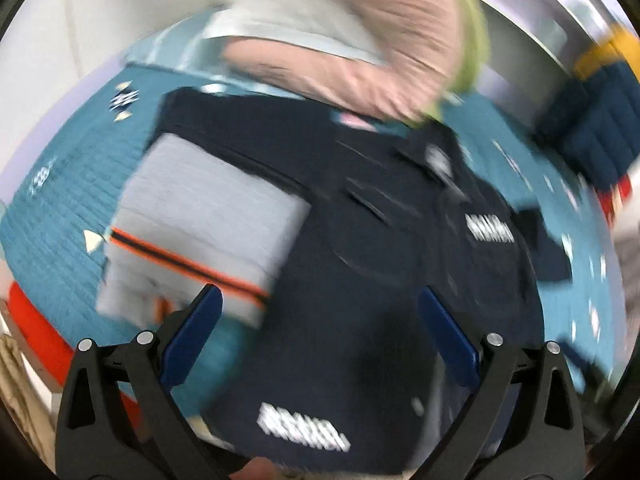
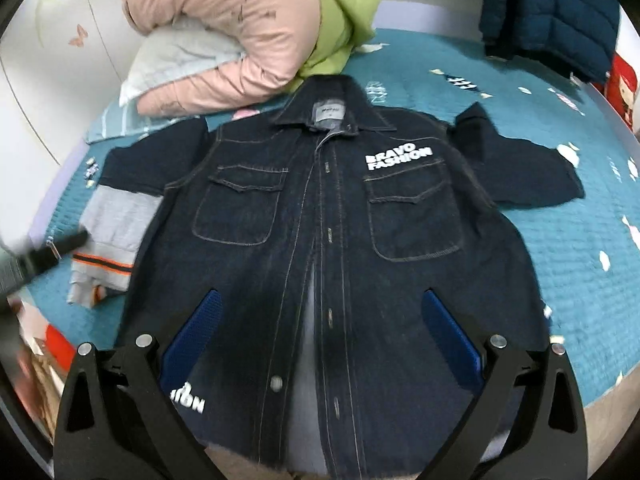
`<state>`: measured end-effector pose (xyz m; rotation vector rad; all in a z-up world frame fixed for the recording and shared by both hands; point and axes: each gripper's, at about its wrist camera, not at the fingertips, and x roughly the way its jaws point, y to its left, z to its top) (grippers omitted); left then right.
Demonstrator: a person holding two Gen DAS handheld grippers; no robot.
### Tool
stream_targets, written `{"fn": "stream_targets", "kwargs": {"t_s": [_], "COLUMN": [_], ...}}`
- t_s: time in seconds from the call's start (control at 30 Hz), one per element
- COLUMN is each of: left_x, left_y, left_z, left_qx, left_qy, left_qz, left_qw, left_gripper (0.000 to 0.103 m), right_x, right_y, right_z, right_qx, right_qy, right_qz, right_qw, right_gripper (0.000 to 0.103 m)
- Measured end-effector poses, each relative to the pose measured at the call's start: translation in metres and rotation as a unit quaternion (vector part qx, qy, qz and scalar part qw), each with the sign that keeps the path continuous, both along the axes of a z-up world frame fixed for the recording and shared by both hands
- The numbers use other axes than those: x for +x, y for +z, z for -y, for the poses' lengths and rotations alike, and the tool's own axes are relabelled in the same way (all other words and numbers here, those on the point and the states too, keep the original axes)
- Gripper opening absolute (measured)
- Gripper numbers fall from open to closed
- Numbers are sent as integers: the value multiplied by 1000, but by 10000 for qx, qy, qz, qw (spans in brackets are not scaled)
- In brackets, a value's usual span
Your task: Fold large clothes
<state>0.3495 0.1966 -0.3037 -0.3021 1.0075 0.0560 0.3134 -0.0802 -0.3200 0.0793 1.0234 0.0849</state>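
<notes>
A dark denim jacket with white "BRAVO FASHION" lettering lies face up and spread out on a teal quilted bedspread. Its left sleeve is folded back, showing a grey cuff with an orange stripe; its right sleeve lies spread out. My right gripper is open and empty above the jacket's lower front. My left gripper is open and empty over the jacket's left side, near the grey cuff; that view is blurred. A dark gripper finger shows at the left edge of the right wrist view.
A heap of pink and lime green padded coats and a pale pillow lies beyond the collar. A dark blue puffer jacket sits at the far right. A white wall runs along the left.
</notes>
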Motion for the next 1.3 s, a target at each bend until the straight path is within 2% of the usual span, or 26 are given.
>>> {"fn": "stream_targets", "kwargs": {"t_s": [0.13, 0.17, 0.23, 0.3, 0.33, 0.4, 0.47, 0.57, 0.67, 0.7, 0.73, 0.77, 0.8, 0.9, 0.97, 1.07, 1.13, 1.2, 1.27, 1.3], "left_x": [50, 61, 84, 107, 117, 134, 146, 167, 177, 178, 176, 176, 177, 174, 172, 162, 156, 145, 135, 126], "left_y": [-13, -17, -29, -43, -52, -72, -90, -119, -129, -127, -124, -120, -118, -111, -106, -84, -64, -42, -22, -6], "left_z": [-92, -113, -152, -181, -194, -217, -232, -244, -253, -256, -259, -261, -263, -265, -269, -268, -261, -254, -245, -238], "left_qx": [-224, -405, -457, -602, -832, -1417, -1820, -2169, -2601, -2616, -2471, -2306, -2239, -2171, -2127, -1936, -1801, -1764, -1802, -1766], "left_qy": [797, 949, 1293, 1448, 1487, 1665, 1758, 1916, 1991, 2046, 2119, 2194, 2200, 2082, 1970, 1864, 1748, 1584, 1454, 1341], "left_qz": [-238, -261, -406, -555, -599, -743, -851, -1221, -1209, -1111, -998, -922, -855, -673, -470, -44, 257, 576, 808, 1019], "left_qw": [9963, 9943, 9897, 9861, 9835, 9730, 9637, 9494, 9371, 9367, 9403, 9435, 9456, 9513, 9559, 9632, 9676, 9698, 9695, 9698], "left_gripper": [98, 98, 98, 98, 98, 98, 98, 98, 98, 98, 93, 81, 77, 55, 32, 22, 21, 20, 20, 20], "right_x": [37, 44, 60, 74, 80, 89, 97, 108, 117, 119, 122, 124, 127, 135, 139, 147, 155, 165, 179, 186], "right_y": [-23, -29, -38, -47, -50, -57, -63, -69, -72, -72, -72, -73, -73, -73, -73, -70, -69, -72, -79, -83], "right_z": [-13, -16, -23, -31, -36, -44, -52, -61, -65, -66, -67, -67, -69, -74, -78, -86, -93, -101, -113, -120], "right_qx": [-22, -27, -10, -6, -6, 0, -15, -34, -3, 33, 59, 98, 134, 247, 315, 432, 631, 668, 715, 771], "right_qy": [121, 133, 151, 181, 208, 268, 338, 405, 387, 376, 361, 346, 343, 325, 336, 420, 531, 595, 727, 813], "right_qz": [-63, -86, -159, -196, -212, -210, -219, -221, -209, -206, -207, -201, -196, -202, -152, -42, 52, 43, -53, -153], "right_qw": [9999, 9999, 9998, 9996, 9996, 9994, 9992, 9989, 9990, 9991, 9991, 9992, 9991, 9990, 9988, 9982, 9966, 9960, 9948, 9936], "right_gripper": [96, 96, 96, 96, 96, 96, 96, 96, 96, 96, 96, 96, 96, 96, 96, 96, 96, 87, 57, 49]}}
